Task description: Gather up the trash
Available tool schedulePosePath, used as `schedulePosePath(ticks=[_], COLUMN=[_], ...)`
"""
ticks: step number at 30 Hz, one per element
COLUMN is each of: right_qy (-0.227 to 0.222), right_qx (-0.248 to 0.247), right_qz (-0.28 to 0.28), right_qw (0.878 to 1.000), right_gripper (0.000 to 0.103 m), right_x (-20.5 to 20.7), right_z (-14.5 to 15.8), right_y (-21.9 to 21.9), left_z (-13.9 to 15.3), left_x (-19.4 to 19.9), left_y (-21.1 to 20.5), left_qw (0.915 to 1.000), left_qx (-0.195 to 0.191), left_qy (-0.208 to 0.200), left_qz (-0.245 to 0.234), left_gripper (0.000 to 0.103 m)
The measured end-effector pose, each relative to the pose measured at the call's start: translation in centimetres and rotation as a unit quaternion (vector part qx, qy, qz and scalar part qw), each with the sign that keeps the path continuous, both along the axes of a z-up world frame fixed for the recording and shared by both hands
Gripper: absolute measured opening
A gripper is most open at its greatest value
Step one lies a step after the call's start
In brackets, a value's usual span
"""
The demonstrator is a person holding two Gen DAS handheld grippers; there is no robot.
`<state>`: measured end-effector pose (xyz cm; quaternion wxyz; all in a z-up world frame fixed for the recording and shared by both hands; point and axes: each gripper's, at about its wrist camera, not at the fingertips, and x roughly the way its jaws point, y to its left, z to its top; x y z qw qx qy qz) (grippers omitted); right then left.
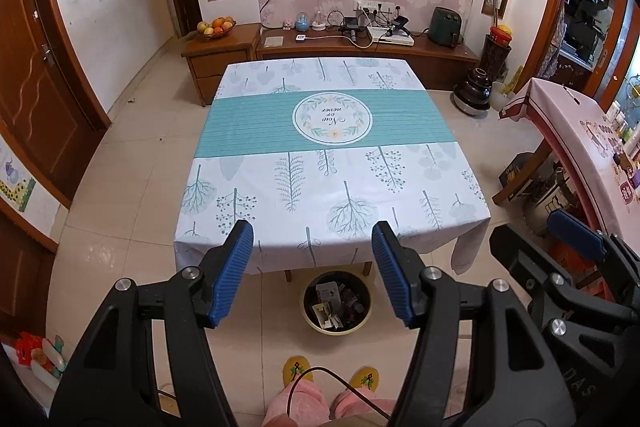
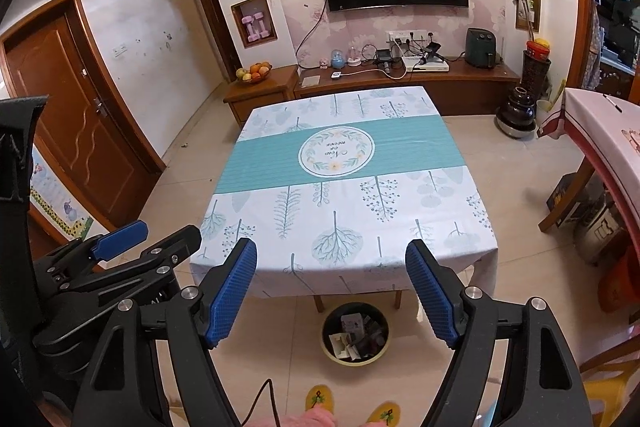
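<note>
Your view of the table (image 1: 332, 163) ends at its near edge, where the cloth (image 2: 344, 195) hangs down and hides all but two wooden legs. The bin (image 1: 337, 303) stands on the floor tiles just in front of that edge, close to your slippers (image 1: 296, 370); its far rim lies under the cloth's overhang. The trash (image 2: 355, 337) inside reads as crumpled wrappers and paper, individual pieces hard to make out. Your left gripper (image 1: 313, 273) is spread wide and holds nothing. Your right gripper (image 2: 331, 293) is likewise spread wide, touching nothing. Both hang above the floor before the table.
</note>
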<state>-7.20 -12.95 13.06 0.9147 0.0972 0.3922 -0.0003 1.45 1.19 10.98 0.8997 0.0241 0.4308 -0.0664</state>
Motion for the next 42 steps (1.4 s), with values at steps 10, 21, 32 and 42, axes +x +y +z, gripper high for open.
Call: schedulePosePath(ticks=[10, 21, 32, 42], right_qy=[0.002, 0.003, 0.005, 0.006], right_qx=[-0.002, 0.000, 0.000, 0.002], right_qz=[-0.003, -0.004, -0.003, -0.002], right_qw=[1.000, 1.000, 1.000, 1.000], right_gripper=[0.078, 0.078, 0.078, 0.078], right_x=[0.4, 0.4, 0.2, 0.2], right_z=[-0.3, -0.5, -0.7, -0.8], right_y=[-0.2, -0.5, -0.9, -1.0], left_z=[-0.2, -1.5, -1.6, -1.7], left_x=[0.0, -0.4, -0.1, -0.2], left_y=[0.2, 1.1, 1.2, 1.4], left_qw=[1.0000, 0.9999, 0.9999, 0.9999], left_qx=[0.001, 0.000, 0.002, 0.003], left_qy=[0.001, 0.011, 0.012, 0.012], left_qz=[-0.001, -0.006, -0.008, -0.008], left_gripper=[0.059, 0.059, 0.059, 0.059])
